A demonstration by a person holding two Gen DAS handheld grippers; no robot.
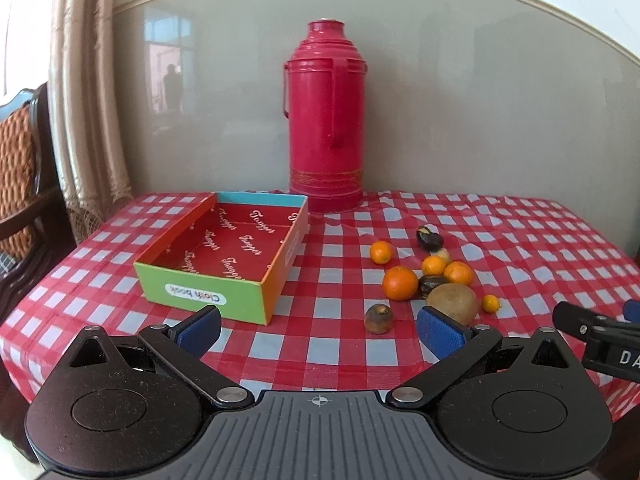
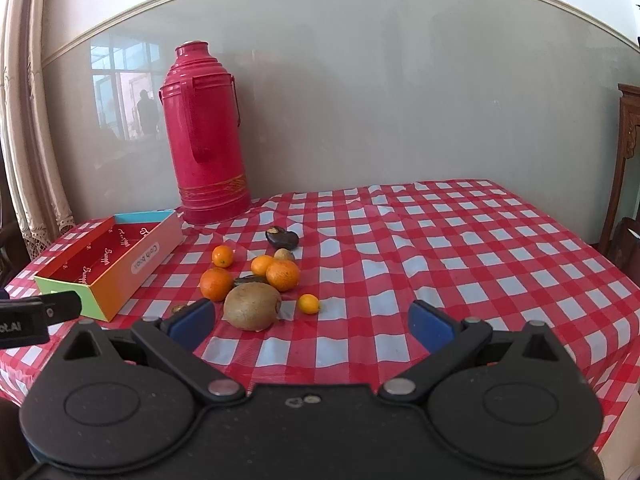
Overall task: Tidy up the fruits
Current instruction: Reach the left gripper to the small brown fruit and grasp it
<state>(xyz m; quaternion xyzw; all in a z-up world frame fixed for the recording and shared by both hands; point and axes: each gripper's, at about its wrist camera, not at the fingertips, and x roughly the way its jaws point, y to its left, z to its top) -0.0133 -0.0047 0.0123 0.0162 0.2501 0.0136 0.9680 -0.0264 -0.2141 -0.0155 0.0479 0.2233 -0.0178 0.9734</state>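
Note:
A pile of fruit lies on the red checked tablecloth [image 1: 320, 352]: a brown kiwi [image 1: 452, 303] [image 2: 252, 306], several oranges [image 1: 400, 282] [image 2: 216, 284], a tiny kumquat [image 1: 490, 303] [image 2: 308, 303], dark fruits [image 1: 429, 237] [image 2: 282, 238] and a small brown one [image 1: 378, 319]. An open, empty colourful box [image 1: 224, 256] [image 2: 108, 264] stands left of the pile. My left gripper [image 1: 318, 330] is open, above the table's front, near the small brown fruit. My right gripper [image 2: 312, 322] is open, just in front of the kiwi and kumquat.
A tall red thermos [image 1: 326, 120] [image 2: 208, 136] stands at the back against the glossy wall. A wooden chair [image 1: 20, 184] is off the table's left edge, dark wooden furniture [image 2: 628, 168] off its right. The checked cloth [image 2: 480, 260] stretches right of the fruit.

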